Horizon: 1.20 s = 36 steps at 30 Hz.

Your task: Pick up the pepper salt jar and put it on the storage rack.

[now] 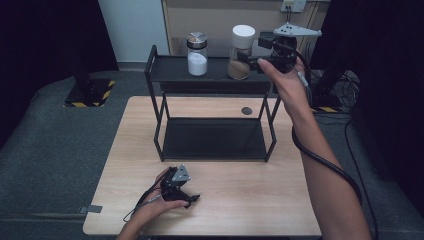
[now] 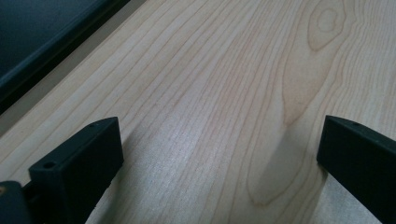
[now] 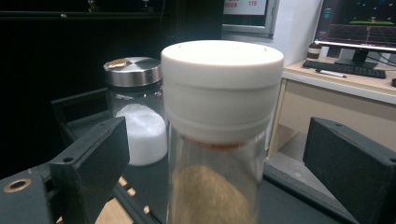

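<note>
A glass jar with a white lid and brown powder (image 1: 242, 52) stands upright on the top shelf of a black rack (image 1: 170, 70). My right gripper (image 1: 251, 61) is level with it from the right. In the right gripper view the jar (image 3: 219, 116) stands between the two jaws, which are wide apart and clear of the glass on both sides: open. A second jar with a metal lid and white powder (image 1: 197, 54) (image 3: 135, 112) stands to its left. My left gripper (image 1: 186, 198) rests low on the wooden table (image 1: 280, 200), open with bare wood between its jaws (image 2: 219, 133).
The rack's lower shelf (image 1: 212, 140) lies flat on the table. A small dark round disc (image 1: 246, 110) is set in the tabletop behind the rack. Behind the jars, a desk with a keyboard (image 3: 345, 70) and a monitor stands.
</note>
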Each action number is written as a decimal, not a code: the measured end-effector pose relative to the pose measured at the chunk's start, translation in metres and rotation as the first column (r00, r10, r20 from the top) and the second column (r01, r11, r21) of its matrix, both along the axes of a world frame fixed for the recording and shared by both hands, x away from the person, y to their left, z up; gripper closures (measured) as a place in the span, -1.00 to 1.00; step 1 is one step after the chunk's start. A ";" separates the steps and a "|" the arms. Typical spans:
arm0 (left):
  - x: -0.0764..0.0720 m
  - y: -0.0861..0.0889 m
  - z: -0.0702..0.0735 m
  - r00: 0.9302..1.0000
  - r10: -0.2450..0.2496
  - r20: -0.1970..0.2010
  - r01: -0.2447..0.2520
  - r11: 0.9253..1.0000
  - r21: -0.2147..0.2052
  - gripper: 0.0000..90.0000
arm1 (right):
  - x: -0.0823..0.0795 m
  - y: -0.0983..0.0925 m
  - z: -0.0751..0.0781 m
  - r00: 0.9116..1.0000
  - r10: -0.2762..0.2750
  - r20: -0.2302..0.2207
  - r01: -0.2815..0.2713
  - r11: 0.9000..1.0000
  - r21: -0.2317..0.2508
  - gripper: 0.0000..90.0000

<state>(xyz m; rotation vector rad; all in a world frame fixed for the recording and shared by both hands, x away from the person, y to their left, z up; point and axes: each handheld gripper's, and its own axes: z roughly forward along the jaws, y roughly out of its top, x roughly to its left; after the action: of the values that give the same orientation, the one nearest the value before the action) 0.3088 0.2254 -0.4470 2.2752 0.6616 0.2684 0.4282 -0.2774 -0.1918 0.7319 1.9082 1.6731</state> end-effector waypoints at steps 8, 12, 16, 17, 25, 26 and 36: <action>0.000 0.000 0.000 1.000 0.001 -0.002 -0.001 1.000 -0.002 -1.00 | -0.037 -0.011 -0.006 1.000 0.014 0.016 -0.014 1.000 -0.004 -0.81; 0.000 0.000 0.000 1.000 -0.001 -0.002 0.001 1.000 -0.002 -1.00 | -0.054 -0.014 -0.014 1.000 0.026 0.012 -0.026 1.000 -0.009 -0.81; 0.000 0.000 0.000 1.000 -0.002 -0.001 0.002 1.000 -0.001 -1.00 | -0.065 -0.017 -0.021 0.999 0.039 0.012 -0.039 0.999 -0.020 -0.81; 0.001 0.000 0.000 1.000 -0.004 -0.001 0.004 1.000 -0.001 -1.00 | -0.067 -0.017 -0.022 0.999 0.041 0.011 -0.041 0.999 -0.020 -0.81; 0.001 0.000 0.000 1.000 -0.004 0.000 0.004 1.000 0.000 -1.00 | -0.083 -0.021 -0.037 0.998 0.066 0.010 -0.065 0.998 -0.025 -0.81; 0.001 0.000 0.000 1.000 -0.004 0.000 0.004 1.000 0.000 -1.00 | -0.085 -0.021 -0.040 0.997 0.071 0.008 -0.070 0.997 -0.029 -0.81; 0.001 0.000 0.000 1.000 -0.003 -0.001 0.003 1.000 -0.001 -1.00 | -0.098 -0.023 -0.069 0.994 0.101 -0.035 -0.104 0.990 -0.093 -0.82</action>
<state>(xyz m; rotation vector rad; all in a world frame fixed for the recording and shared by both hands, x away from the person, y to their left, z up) 0.3094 0.2256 -0.4470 2.2754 0.6584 0.2654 0.3302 -0.3008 -0.2612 0.6352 2.0624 1.6273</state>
